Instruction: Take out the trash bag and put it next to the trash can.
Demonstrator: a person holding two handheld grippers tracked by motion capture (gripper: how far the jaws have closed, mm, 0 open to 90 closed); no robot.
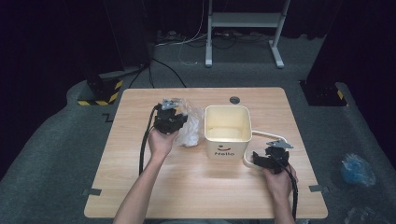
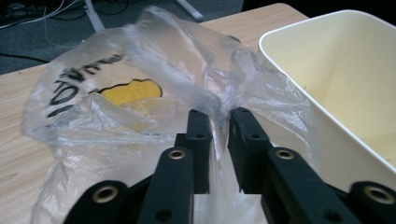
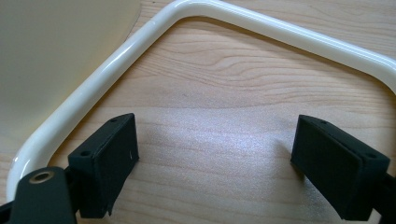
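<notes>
A crumpled clear plastic bag [image 1: 190,127] with black lettering and a yellow patch [image 2: 133,91] lies on the wooden table [image 1: 196,182], left of a cream bin [image 1: 227,130] marked "Hello". My left gripper [image 1: 177,114] is at the bag; its jaws [image 2: 220,123] stand a narrow gap apart, a fold of the film runs between them, and the pads do not press on it. The bin's rim [image 2: 345,70] is just to the right of it. My right gripper [image 1: 258,158] rests by the bin's right side, wide open [image 3: 215,149] over bare wood inside the loop of the bin's white handle [image 3: 116,56].
The bin looks empty inside. Its handle [image 1: 275,137] lies flat on the table to its right. A dark round cable hole [image 1: 234,100] sits at the table's far edge. Beyond the table are a white desk frame [image 1: 243,28], floor cables and a blue bag [image 1: 357,169] on the carpet.
</notes>
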